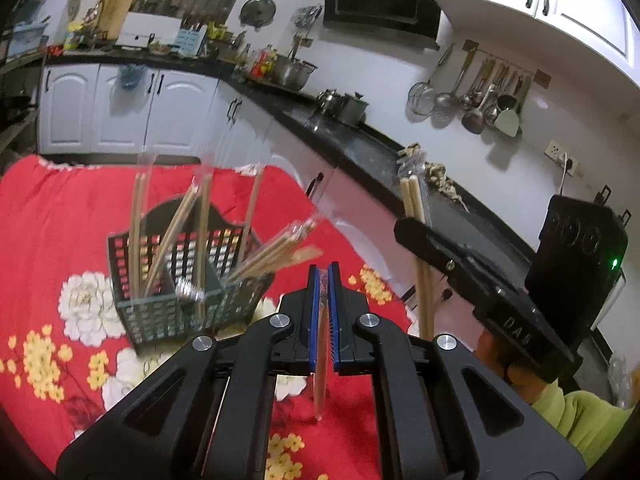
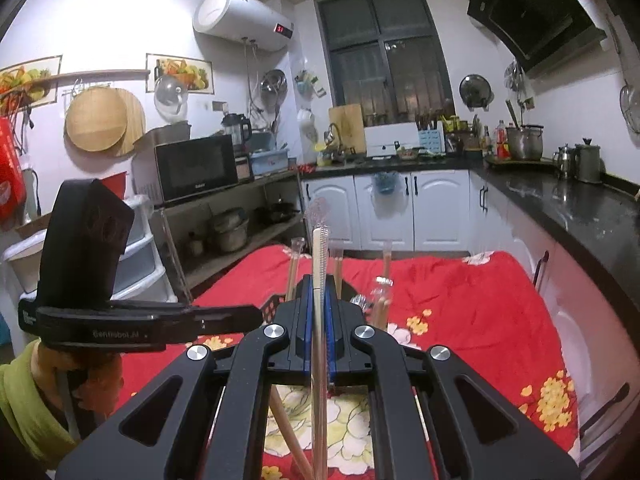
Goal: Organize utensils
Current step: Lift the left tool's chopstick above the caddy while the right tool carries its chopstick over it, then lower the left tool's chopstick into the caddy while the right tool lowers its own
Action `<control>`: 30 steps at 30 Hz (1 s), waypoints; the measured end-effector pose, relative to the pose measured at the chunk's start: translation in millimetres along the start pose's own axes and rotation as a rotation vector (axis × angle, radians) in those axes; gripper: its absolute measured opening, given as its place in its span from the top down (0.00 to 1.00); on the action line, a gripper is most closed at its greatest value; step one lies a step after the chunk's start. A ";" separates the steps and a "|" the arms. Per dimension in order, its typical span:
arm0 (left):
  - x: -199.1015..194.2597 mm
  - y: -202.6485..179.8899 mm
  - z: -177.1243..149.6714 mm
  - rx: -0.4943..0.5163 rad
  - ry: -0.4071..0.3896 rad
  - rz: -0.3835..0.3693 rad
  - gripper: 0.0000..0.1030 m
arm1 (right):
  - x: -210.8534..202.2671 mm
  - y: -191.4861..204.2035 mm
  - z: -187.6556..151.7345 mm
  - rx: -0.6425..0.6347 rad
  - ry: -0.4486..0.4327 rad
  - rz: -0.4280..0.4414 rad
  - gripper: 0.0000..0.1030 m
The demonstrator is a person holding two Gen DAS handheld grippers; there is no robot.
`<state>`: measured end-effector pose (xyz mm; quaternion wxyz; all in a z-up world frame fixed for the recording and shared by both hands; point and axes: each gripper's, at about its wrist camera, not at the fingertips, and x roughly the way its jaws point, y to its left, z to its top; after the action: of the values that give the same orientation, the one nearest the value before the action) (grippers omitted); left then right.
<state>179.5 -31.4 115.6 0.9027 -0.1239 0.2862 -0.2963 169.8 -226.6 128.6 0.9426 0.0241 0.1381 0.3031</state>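
Note:
A black lattice caddy (image 1: 188, 304) stands on the red floral cloth (image 1: 52, 220), with several plastic-sleeved wooden chopsticks (image 1: 172, 232) leaning in it. My left gripper (image 1: 323, 270) hovers just right of the caddy, shut on a sleeved chopstick pair (image 1: 321, 380) that hangs below the pads. The right gripper (image 1: 404, 228) is further right, shut on another pair (image 1: 424, 300). In the right wrist view, the right gripper (image 2: 319, 280) clamps its upright sleeved chopsticks (image 2: 319, 248). The caddy (image 2: 276, 300) is mostly hidden behind it. The left gripper (image 2: 256, 316) reaches in from the left.
A black countertop (image 1: 360, 144) with pots over white cabinets (image 1: 120, 108) runs behind and right of the table. A shelf with a microwave (image 2: 196, 168) and plastic drawers (image 2: 140, 256) stands on the left. A green sleeve (image 1: 580, 416) shows beside the grippers.

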 end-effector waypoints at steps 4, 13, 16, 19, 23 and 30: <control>-6.9 -9.8 18.6 0.027 -0.045 0.003 0.98 | -3.5 -1.5 8.9 0.006 -0.038 0.005 0.95; -27.0 -10.3 55.3 0.040 -0.138 0.028 0.98 | -2.6 -0.5 32.3 0.031 -0.142 0.042 0.95; -35.8 -6.9 66.3 0.040 -0.169 0.044 0.98 | 1.7 -0.3 39.0 0.042 -0.179 0.059 0.95; -47.4 -0.6 80.2 0.029 -0.207 0.068 0.98 | 9.8 2.0 46.8 0.053 -0.228 0.073 0.95; -64.8 7.5 99.5 0.021 -0.251 0.104 0.98 | 24.3 2.5 59.3 0.086 -0.281 0.094 0.95; -87.1 21.5 120.0 0.017 -0.303 0.171 0.98 | 47.4 6.3 73.0 0.085 -0.305 0.090 0.95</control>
<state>202.8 45.0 242.4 0.9585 -0.1346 0.1536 -0.1989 223.2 -191.3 187.9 0.9362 0.1160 0.0050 0.3318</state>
